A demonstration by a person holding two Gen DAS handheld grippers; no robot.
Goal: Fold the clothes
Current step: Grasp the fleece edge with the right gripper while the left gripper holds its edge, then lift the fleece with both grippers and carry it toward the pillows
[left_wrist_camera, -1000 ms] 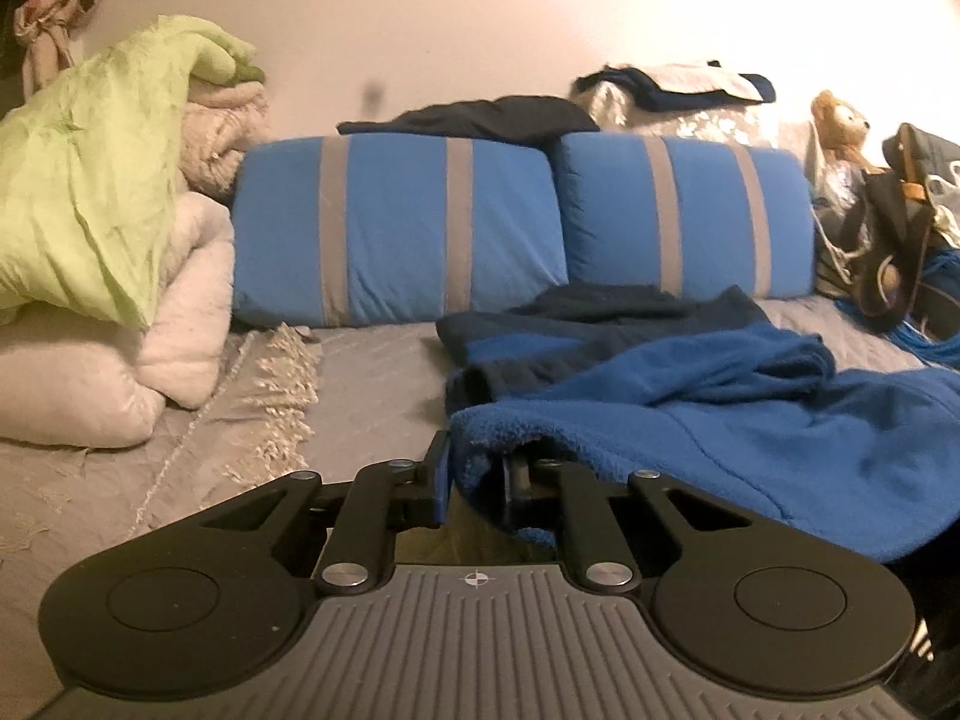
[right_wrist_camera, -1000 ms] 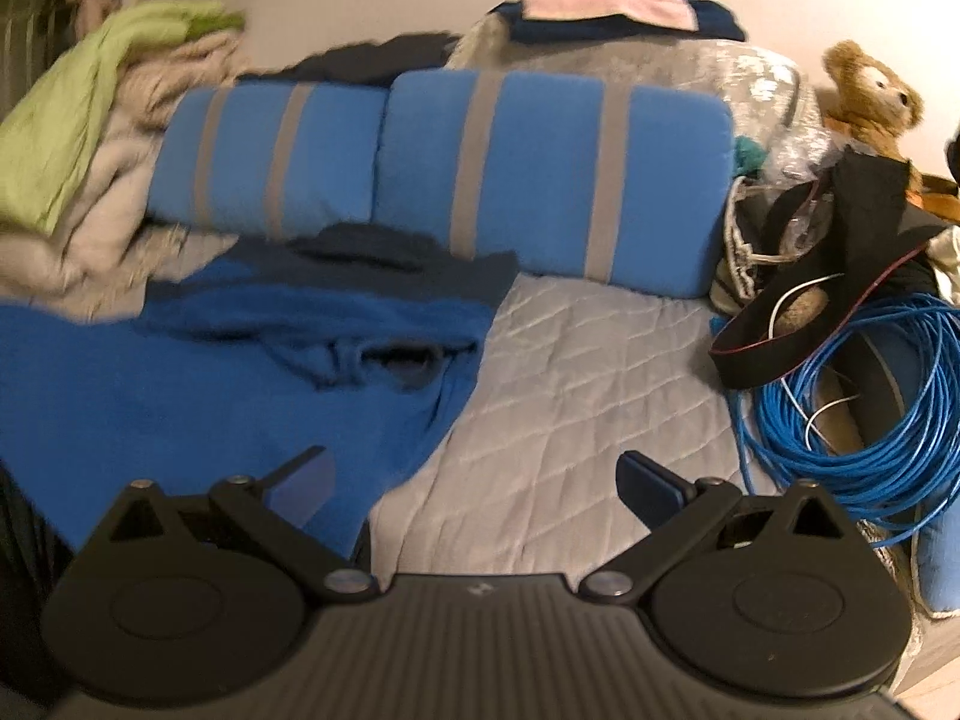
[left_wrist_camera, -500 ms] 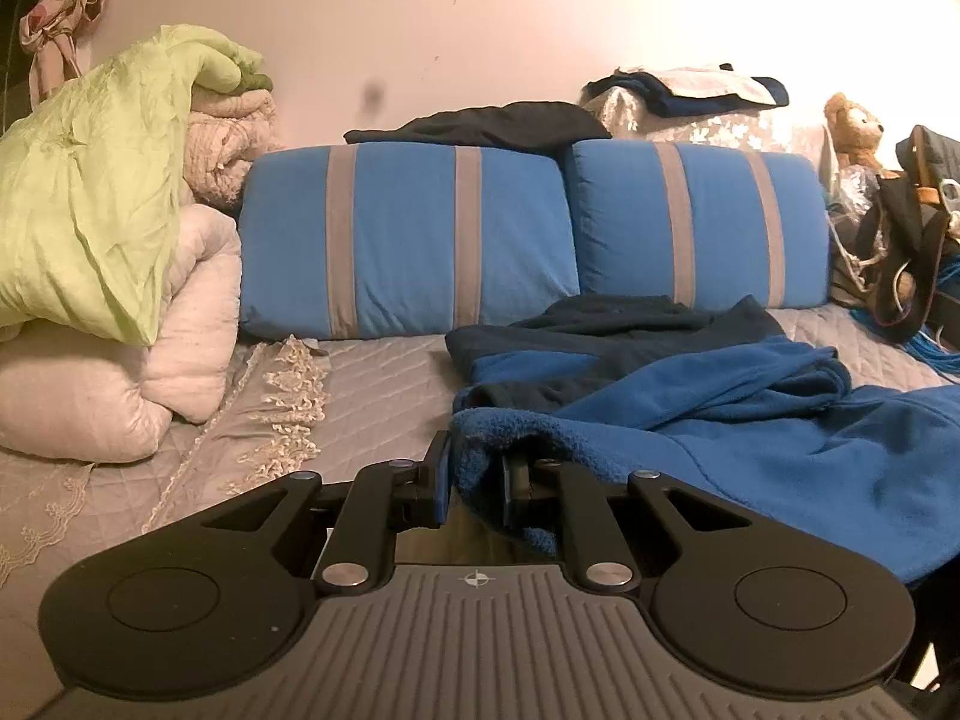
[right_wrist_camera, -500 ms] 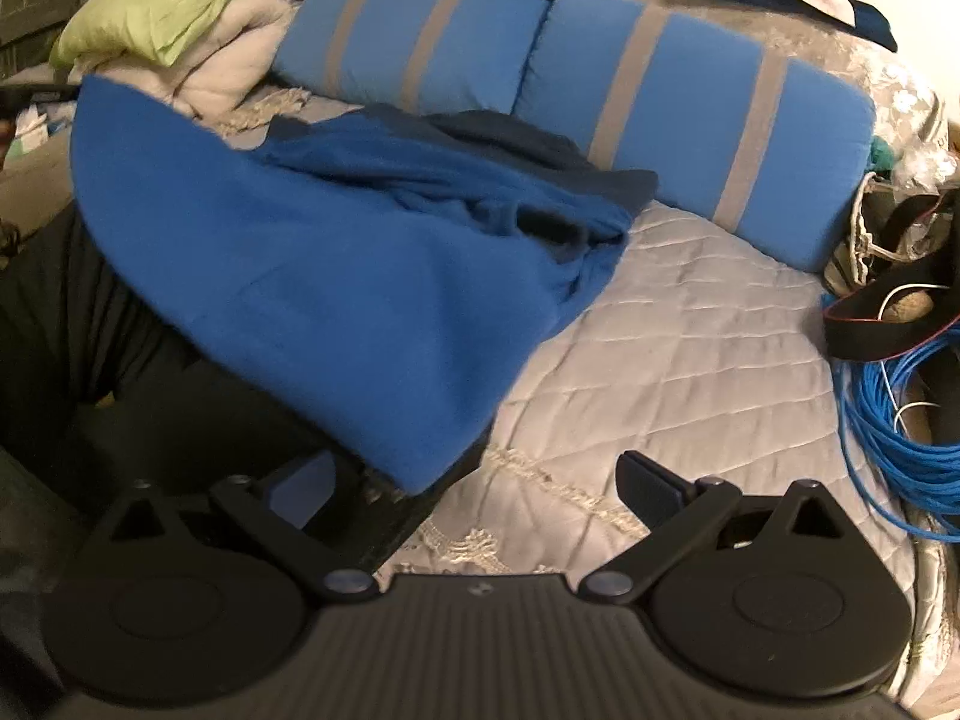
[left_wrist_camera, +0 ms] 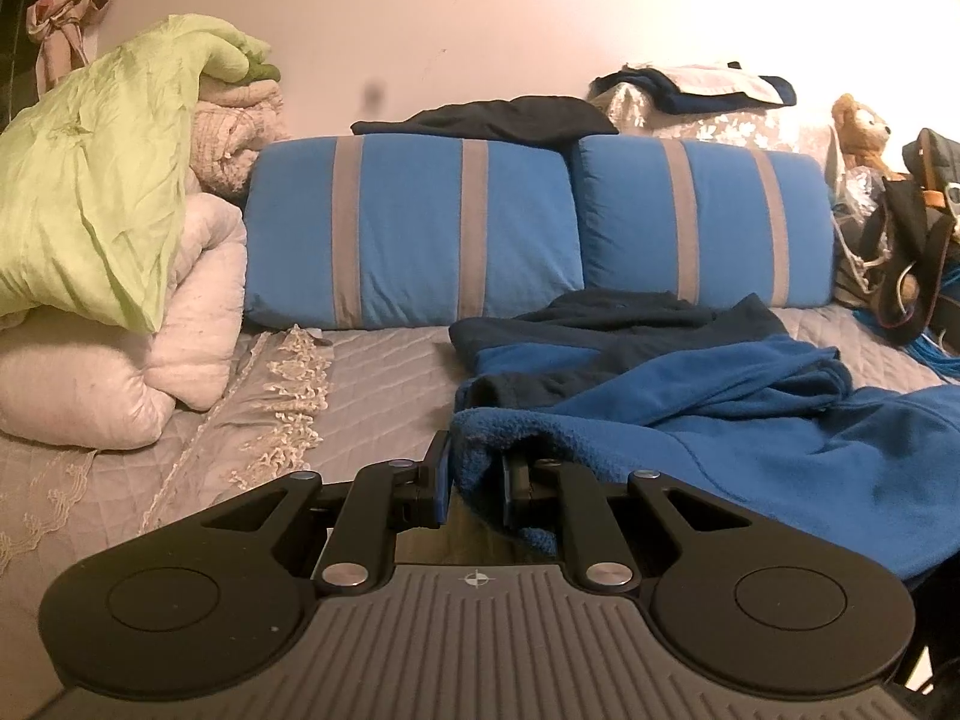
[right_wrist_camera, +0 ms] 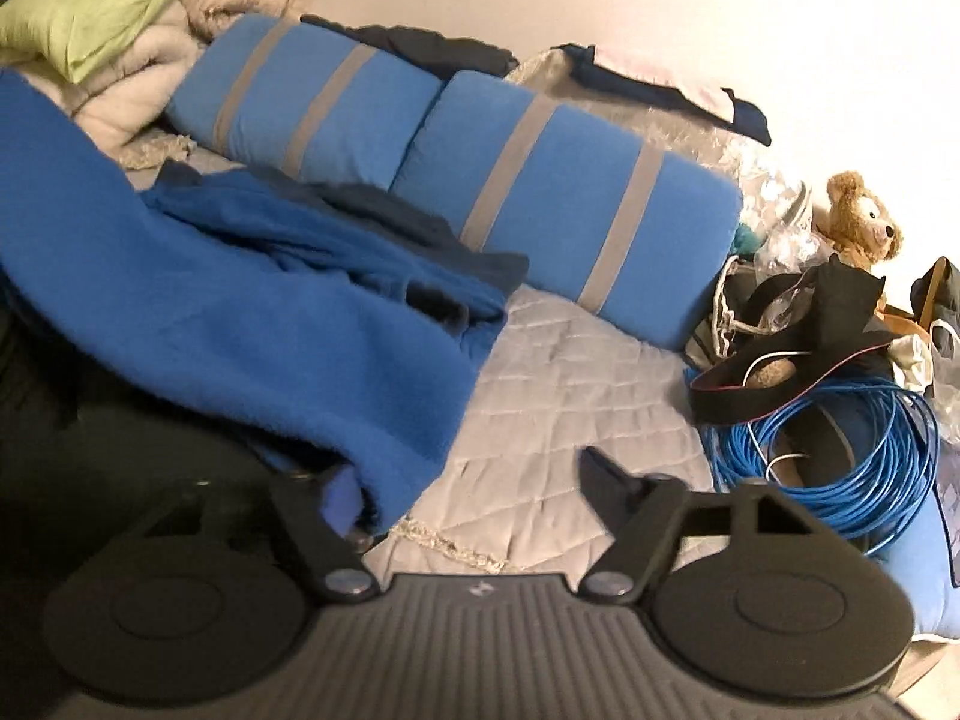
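Precariously, the blue fleece [left_wrist_camera: 750, 420] sprawled across the lower right of the left view, spilling off the near edge of the bed [left_wrist_camera: 384, 366], and its hanging weight could have dragged the thick hem out of a shallow pinch. The left gripper [left_wrist_camera: 474, 480], low in the frame's center, had its jaws nearly closed on a bunched corner of that hem. In the right view, the right gripper [right_wrist_camera: 468, 489] stood wide open, its left finger against the fleece's lower corner, holding nothing.
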